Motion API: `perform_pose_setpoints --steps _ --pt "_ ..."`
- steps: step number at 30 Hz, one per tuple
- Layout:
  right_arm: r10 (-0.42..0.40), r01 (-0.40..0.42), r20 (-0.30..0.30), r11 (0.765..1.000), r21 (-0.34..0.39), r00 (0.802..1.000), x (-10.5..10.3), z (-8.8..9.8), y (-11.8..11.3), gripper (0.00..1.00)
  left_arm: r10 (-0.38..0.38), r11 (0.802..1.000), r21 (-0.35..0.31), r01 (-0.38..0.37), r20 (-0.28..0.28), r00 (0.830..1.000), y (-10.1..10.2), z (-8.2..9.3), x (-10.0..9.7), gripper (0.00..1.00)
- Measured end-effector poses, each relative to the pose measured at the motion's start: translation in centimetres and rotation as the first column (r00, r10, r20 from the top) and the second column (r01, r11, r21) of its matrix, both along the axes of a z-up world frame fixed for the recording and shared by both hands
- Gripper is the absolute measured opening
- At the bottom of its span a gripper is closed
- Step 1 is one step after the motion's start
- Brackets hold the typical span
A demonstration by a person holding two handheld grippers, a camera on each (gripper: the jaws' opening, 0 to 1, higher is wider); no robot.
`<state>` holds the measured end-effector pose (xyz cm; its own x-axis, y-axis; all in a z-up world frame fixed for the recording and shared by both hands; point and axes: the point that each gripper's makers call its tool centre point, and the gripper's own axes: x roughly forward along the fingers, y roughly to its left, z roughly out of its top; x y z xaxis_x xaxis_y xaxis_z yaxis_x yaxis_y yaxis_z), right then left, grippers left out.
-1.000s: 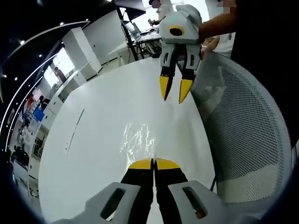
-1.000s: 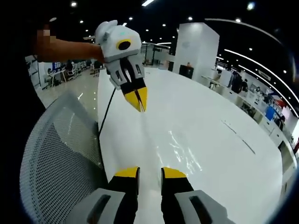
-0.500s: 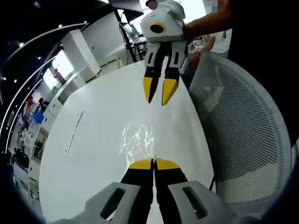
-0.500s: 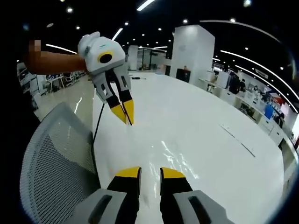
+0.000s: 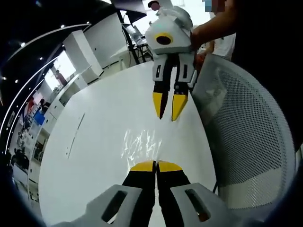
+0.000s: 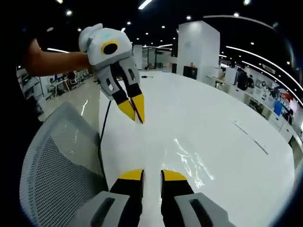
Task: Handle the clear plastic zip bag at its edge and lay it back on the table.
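The clear plastic zip bag (image 5: 140, 142) lies flat on the white table (image 5: 94, 156), showing mainly as glints, and it appears again in the right gripper view (image 6: 190, 161). My left gripper (image 5: 155, 165) is shut just short of the bag's near edge, and I see nothing between its yellow tips. In the right gripper view it (image 6: 135, 113) hovers above the table, apart from the glints. My right gripper (image 6: 152, 175) is open with a narrow empty gap. In the left gripper view it (image 5: 169, 112) points down beyond the bag's far side.
A grey mesh chair back (image 5: 246, 137) stands against the table's edge, also seen in the right gripper view (image 6: 57, 161). A black cable (image 6: 102, 142) runs along that edge. A thin seam (image 5: 75, 132) marks the tabletop. A person's arm (image 6: 57, 61) holds the left gripper.
In the left gripper view the right gripper has dropped lower and come closer to the bag. The bag has stayed flat on the table. My left gripper remains shut.
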<state>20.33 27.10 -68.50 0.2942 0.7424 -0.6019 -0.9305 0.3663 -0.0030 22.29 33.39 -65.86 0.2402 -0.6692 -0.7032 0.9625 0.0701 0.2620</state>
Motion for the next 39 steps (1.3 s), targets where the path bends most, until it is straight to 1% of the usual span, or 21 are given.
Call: perform_pose_setpoints --steps 6,8,11,13,15,16,17,19,22,26,30,32,34,37,39 --pt "0.014 -0.014 -0.045 1.000 0.014 0.999 -0.7 -1.2 0.8 0.07 0.005 1.000 -0.019 -0.005 0.005 1.000 -0.5 0.4 0.1 0.00" --pt "0.013 -0.012 -0.050 1.000 0.020 0.999 -0.9 -1.4 1.0 0.06 0.008 1.000 -0.023 -0.007 0.006 1.000 -0.7 0.4 0.1 0.00" --pt "0.016 -0.014 -0.058 0.999 0.030 0.998 -1.1 -1.5 1.2 0.00 0.009 0.999 -0.031 -0.009 0.005 1.000 -0.9 0.5 0.1 0.00" --pt "0.016 -0.014 -0.056 0.999 0.031 0.998 -1.1 -1.5 1.3 0.00 0.012 1.000 -0.025 -0.012 0.004 1.000 -0.7 0.3 0.2 0.00" --pt "0.012 -0.010 -0.071 0.999 0.032 0.997 -1.2 -1.5 1.3 0.00 0.018 1.000 -0.022 -0.018 -0.016 1.000 -0.6 0.1 0.1 0.00" --pt "0.014 -0.012 -0.069 1.000 0.029 0.998 -1.2 -1.5 1.3 0.00 0.022 0.999 -0.028 -0.023 -0.035 0.999 -0.6 0.1 -0.1 0.00" --pt "0.016 -0.015 -0.059 1.000 0.024 0.998 -1.2 -1.5 1.2 0.00 0.023 0.999 -0.036 -0.024 -0.034 0.999 -0.6 0.3 -0.1 0.00" --pt "0.014 -0.013 -0.061 1.000 0.027 0.998 -1.2 -1.4 1.2 0.00 0.019 0.998 -0.057 -0.021 -0.033 0.999 -0.8 0.8 -0.2 0.00" --pt "0.010 -0.009 -0.056 1.000 0.025 0.998 -1.1 -1.4 1.1 0.00 -0.003 0.997 -0.075 0.000 -0.041 0.999 -1.1 1.2 -0.8 0.06" --pt "0.001 0.001 -0.066 1.000 0.025 0.998 -1.0 -1.3 1.1 0.00 -0.024 0.996 -0.082 0.023 -0.011 1.000 -1.4 2.0 -1.3 0.11" --pt "-0.007 0.009 -0.077 1.000 0.023 0.997 -0.9 -1.3 1.1 0.00 -0.035 0.993 -0.116 0.035 0.000 0.999 -2.1 3.3 -1.6 0.10" --pt "-0.008 0.009 -0.078 1.000 0.017 0.997 -0.9 -1.4 1.0 0.00 -0.052 0.991 -0.121 0.053 0.009 0.999 -2.7 3.8 -2.0 0.11" --pt "-0.010 0.011 -0.084 1.000 0.017 0.996 -0.8 -1.3 1.1 0.00 -0.083 0.990 -0.108 0.086 0.029 0.996 -3.4 4.1 -2.5 0.11" --pt "-0.010 0.012 -0.088 1.000 0.017 0.996 -0.8 -1.2 1.1 0.00 -0.120 0.991 -0.055 0.123 0.056 0.991 -3.9 3.6 -3.0 0.13" --pt "-0.016 0.019 -0.102 0.999 0.027 0.995 -0.8 -0.8 1.1 0.00 -0.140 0.989 -0.042 0.143 0.059 0.988 -4.3 3.2 -3.5 0.14"
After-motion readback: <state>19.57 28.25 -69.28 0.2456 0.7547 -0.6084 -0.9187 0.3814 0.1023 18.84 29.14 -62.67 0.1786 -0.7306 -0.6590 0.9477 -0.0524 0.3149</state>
